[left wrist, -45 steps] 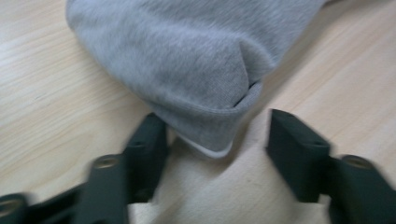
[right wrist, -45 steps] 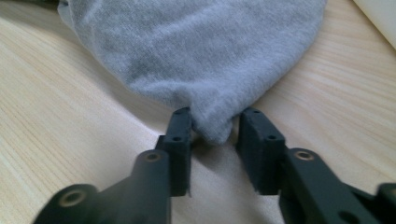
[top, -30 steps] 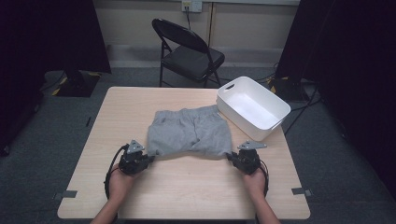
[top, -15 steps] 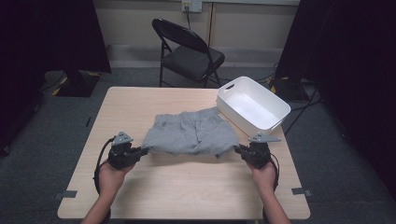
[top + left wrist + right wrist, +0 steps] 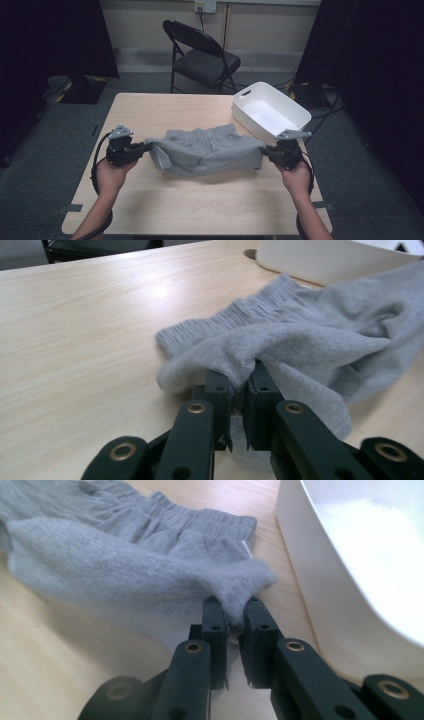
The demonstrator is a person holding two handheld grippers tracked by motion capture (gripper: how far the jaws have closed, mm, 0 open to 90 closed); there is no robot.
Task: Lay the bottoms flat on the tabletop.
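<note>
A: Since a second ago both hands have come up and spread apart — the near edge of the grey shorts [image 5: 210, 150] now hangs off the table [image 5: 150, 107] instead of lying flat on it.

B: And the grips?

A: The left gripper [image 5: 140, 148] is clamped on one corner of the shorts, the right gripper [image 5: 266, 151] on the opposite corner; each pair of jaws stands nearly together with a pinch of fabric between.

B: Why hold it by the two ends?

A: Probably to stretch the cloth taut so it can be folded or laid over neatly. The waistband end rests on the table, just in front of the white bin [image 5: 270, 112] — the likely destination, I'd judge.
</note>
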